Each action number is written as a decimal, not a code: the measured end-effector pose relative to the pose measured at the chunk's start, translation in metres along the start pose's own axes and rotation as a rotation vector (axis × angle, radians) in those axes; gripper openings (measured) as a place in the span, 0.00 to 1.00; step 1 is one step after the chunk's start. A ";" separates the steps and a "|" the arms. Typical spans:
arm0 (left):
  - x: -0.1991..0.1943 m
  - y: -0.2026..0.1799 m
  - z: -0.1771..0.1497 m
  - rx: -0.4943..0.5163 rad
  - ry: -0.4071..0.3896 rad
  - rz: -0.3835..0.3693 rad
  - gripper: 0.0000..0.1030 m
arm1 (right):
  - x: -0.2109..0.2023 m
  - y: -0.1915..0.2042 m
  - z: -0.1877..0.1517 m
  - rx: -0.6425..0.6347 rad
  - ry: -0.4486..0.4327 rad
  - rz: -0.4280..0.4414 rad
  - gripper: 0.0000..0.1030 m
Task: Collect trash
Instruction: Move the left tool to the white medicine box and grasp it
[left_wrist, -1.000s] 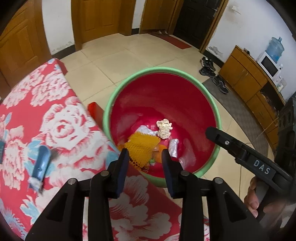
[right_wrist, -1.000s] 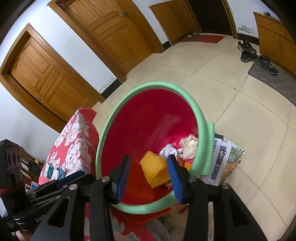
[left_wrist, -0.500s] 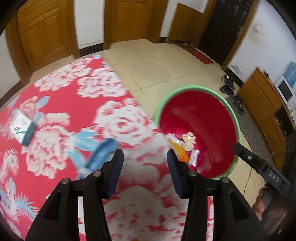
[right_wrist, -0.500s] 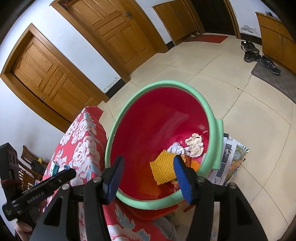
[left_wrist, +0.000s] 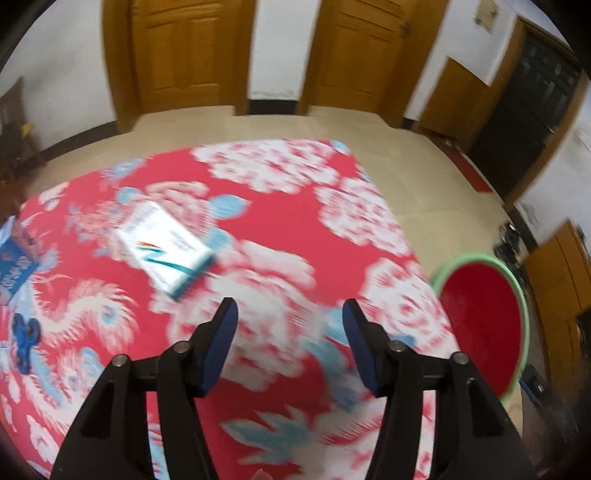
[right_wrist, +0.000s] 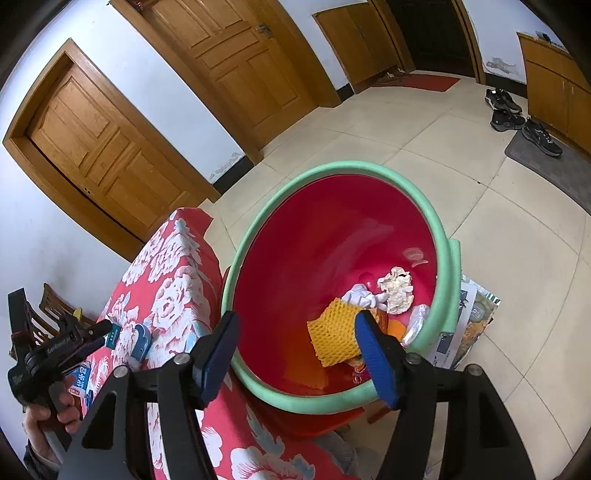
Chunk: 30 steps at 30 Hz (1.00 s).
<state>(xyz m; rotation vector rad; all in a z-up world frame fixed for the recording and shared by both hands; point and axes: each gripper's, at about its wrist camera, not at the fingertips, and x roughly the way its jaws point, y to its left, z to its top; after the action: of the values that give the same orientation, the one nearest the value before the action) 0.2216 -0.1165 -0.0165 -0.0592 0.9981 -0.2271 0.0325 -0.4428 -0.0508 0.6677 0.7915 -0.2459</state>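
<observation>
Left gripper (left_wrist: 290, 314): jaws apart, just been opening, nothing between them, only cloth below. Right gripper (right_wrist: 297, 334): jaws apart, just been opening, empty, poised over red plastic bin with green rim (right_wrist: 448, 258).

Key relation: white flat carton with teal edge and red-green swoosh (left_wrist: 166, 251) lies ahead and left of left gripper, well clear of the tips. Long axis diagonal, far-left to near-right. Left gripper nearer by far; right gripper at bin, opposite side of table. Judged next pickup.

Already in bin: yellow foam net sleeve (right_wrist: 334, 334), crumpled white paper (right_wrist: 395, 290).

Surface: red tablecloth with white and blue floral print (left_wrist: 288, 221); blue packets at left edge (left_wrist: 14, 266), blurred. Beige tiled floor, wooden doors behind.
</observation>
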 end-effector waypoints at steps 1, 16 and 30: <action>0.001 0.006 0.003 -0.015 -0.006 0.016 0.60 | 0.001 0.001 0.000 0.000 0.002 -0.001 0.66; 0.049 0.069 0.025 -0.187 -0.013 0.201 0.73 | 0.014 0.004 0.000 -0.005 0.029 -0.026 0.68; 0.055 0.082 0.022 -0.225 -0.049 0.109 0.63 | 0.017 0.015 -0.002 -0.034 0.049 -0.013 0.68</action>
<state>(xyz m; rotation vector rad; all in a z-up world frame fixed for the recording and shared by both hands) 0.2819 -0.0501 -0.0626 -0.2140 0.9716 -0.0124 0.0500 -0.4290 -0.0573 0.6388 0.8452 -0.2280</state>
